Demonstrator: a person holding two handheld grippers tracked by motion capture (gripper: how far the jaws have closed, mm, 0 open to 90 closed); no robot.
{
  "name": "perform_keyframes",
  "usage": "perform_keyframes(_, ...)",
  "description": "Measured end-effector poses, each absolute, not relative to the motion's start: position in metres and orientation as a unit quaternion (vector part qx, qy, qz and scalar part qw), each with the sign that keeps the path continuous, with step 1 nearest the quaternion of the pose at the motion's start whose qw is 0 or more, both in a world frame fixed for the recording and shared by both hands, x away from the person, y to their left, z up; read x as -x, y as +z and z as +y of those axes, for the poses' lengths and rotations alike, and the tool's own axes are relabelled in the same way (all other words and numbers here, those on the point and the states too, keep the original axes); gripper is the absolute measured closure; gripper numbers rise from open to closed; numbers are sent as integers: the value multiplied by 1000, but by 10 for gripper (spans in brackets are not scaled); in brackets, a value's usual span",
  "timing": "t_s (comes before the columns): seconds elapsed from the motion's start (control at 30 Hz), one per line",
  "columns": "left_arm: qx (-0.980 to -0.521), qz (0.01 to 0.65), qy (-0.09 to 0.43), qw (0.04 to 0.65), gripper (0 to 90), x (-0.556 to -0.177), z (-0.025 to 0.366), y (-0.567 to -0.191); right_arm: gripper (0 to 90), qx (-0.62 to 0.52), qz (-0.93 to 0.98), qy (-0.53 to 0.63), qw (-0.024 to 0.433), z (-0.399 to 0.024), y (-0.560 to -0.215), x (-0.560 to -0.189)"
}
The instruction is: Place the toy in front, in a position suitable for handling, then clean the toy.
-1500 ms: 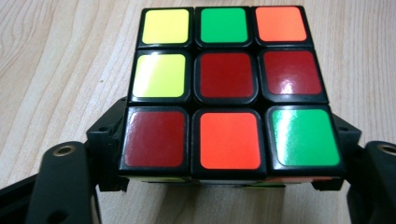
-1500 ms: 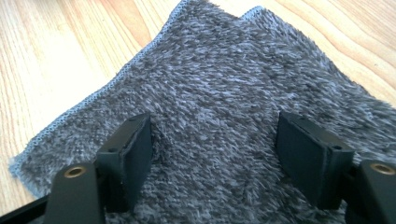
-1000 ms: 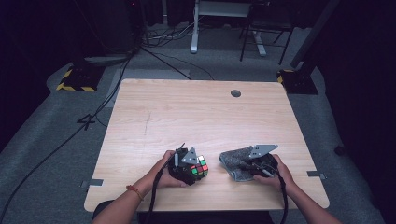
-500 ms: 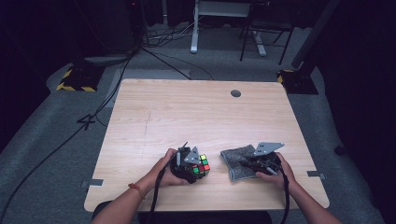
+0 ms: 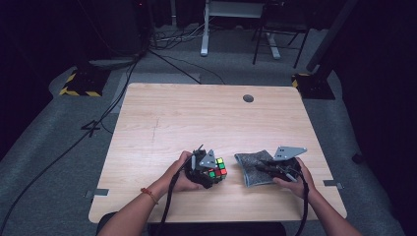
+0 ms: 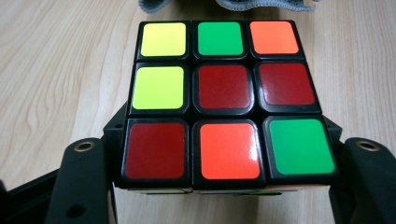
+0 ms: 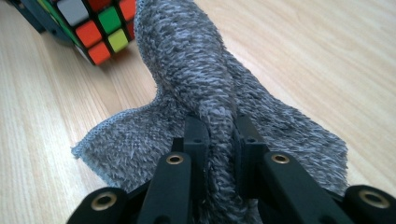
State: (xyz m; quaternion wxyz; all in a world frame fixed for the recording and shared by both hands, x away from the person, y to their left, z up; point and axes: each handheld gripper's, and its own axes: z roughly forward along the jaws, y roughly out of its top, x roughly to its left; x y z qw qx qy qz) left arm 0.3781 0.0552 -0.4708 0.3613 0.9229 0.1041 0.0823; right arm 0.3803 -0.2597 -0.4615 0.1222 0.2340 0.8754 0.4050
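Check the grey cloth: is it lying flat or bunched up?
Bunched. In the right gripper view the grey cloth rises in a pinched ridge between the right gripper fingers; its outer edges lie spread on the table.

Both forearms low over the near edge, left hand-held gripper [image 5: 212,169] and right hand-held gripper [image 5: 268,167] clamped, facing inward.

My right gripper [image 7: 219,140] pinches a ridge of the grey fluffy cloth [image 7: 196,79] between its jaws. The cloth lies on the wooden table [image 7: 303,56], beside the Rubik's cube [image 7: 95,23].
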Motion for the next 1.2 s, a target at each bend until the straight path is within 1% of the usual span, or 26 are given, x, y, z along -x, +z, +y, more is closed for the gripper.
perform_keyframes(0.13,-927,96,88,353,337,-380,47,-468,790,-232,867,423,125,-261,-451,-379)
perform_keyframes(0.23,-931,80,81,347,337,-381,41,-467,790,-228,862,436,124,-259,-445,-379)
perform_keyframes(0.33,-934,77,93,336,337,-382,34,-467,790,-224,861,439,122,-256,-442,-379)
perform_keyframes(0.43,-939,77,90,324,336,-384,26,-468,790,-208,868,435,122,-243,-439,-377)
perform_keyframes(0.57,-938,73,93,326,337,-387,18,-467,789,-197,870,436,120,-233,-434,-375)
perform_keyframes(0.67,-939,65,102,321,337,-388,9,-464,789,-184,870,440,121,-221,-427,-374)
perform_keyframes(0.7,-937,64,101,329,337,-389,4,-461,790,-181,871,440,122,-218,-425,-374)
perform_keyframes(0.83,-937,63,109,325,336,-388,-2,-459,789,-175,875,433,123,-209,-423,-372)
perform_keyframes(1.03,-938,65,114,320,336,-386,-4,-458,788,-161,881,427,123,-193,-418,-368)
perform_keyframes(1.13,-938,72,115,318,336,-385,-3,-458,788,-148,886,419,134,-179,-416,-367)
perform_keyframes(1.17,-938,75,119,316,337,-385,-2,-458,787,-140,889,410,146,-173,-417,-367)
perform_keyframes(1.2,-938,78,121,316,337,-385,0,-458,787,-140,889,410,146,-173,-417,-367)
